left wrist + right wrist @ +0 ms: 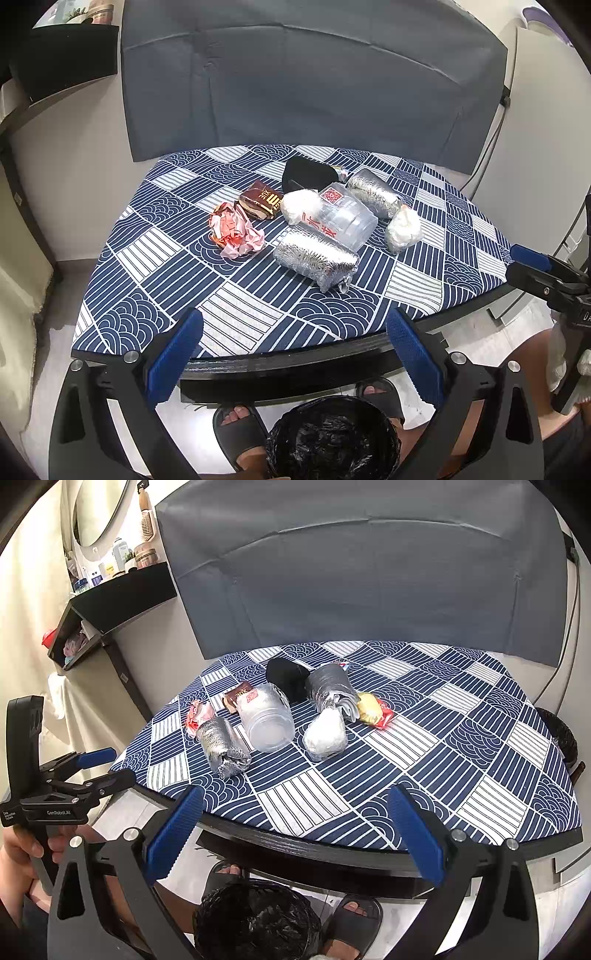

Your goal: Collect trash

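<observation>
Trash lies in a cluster on the blue patterned tablecloth (258,306): a crumpled pink wrapper (236,232), a brown snack pack (260,201), a clear plastic cup (343,218) on its side, two foil wraps (317,258) (373,192), two white wads (402,229) (299,205) and a black item (306,171). A yellow and red wrapper (373,710) shows in the right wrist view. A bin with a black liner (332,439) stands on the floor under the near table edge. My left gripper (295,354) and right gripper (295,834) are both open and empty, above the near edge.
A grey cloth backdrop (314,81) hangs behind the table. A black shelf (122,590) with bottles is on the left wall. The person's sandalled feet (240,432) stand beside the bin. A second dark bin (561,734) stands past the table's right edge.
</observation>
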### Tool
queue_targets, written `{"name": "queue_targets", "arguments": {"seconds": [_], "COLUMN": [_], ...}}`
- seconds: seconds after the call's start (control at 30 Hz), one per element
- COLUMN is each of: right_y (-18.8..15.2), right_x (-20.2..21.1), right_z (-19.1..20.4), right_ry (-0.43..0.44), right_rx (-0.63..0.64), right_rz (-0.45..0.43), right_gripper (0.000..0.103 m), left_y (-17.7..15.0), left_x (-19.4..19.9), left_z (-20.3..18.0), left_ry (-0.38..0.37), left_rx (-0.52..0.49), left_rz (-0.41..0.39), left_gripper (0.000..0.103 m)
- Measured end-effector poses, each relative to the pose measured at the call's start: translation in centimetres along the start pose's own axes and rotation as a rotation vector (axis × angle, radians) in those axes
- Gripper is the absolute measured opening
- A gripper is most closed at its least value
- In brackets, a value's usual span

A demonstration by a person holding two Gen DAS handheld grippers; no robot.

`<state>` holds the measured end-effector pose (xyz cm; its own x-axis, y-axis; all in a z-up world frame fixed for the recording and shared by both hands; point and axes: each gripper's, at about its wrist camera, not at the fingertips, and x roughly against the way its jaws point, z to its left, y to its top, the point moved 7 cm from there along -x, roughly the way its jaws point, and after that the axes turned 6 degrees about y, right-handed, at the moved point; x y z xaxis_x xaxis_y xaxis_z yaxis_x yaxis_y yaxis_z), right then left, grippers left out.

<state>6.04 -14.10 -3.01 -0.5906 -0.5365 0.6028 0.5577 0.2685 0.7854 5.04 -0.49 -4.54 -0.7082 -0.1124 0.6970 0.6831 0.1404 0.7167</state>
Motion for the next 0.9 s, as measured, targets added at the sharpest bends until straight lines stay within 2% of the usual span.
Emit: {"name": "queue_targets", "arguments": {"seconds": [0.63,0.9], "right_y": [0.0,0.9], "right_x": [-0.3,-1.7], "right_z": [-0.2,-1.1], "right_ry": [-0.004,-0.008], "right_rx": [0.000,-0.011], "right_rz": [0.008,0.026], "right_gripper": [0.099,0.099], "left_y": [-0.1,0.7], "left_x": [0.0,-1.7], "left_z": [-0.3,-0.4], "left_ry": [-0.014,-0.014], "left_rx": [-0.001,-0.046], "left_rz": [0.005,0.038], "left_gripper": [0.096,0.096]}}
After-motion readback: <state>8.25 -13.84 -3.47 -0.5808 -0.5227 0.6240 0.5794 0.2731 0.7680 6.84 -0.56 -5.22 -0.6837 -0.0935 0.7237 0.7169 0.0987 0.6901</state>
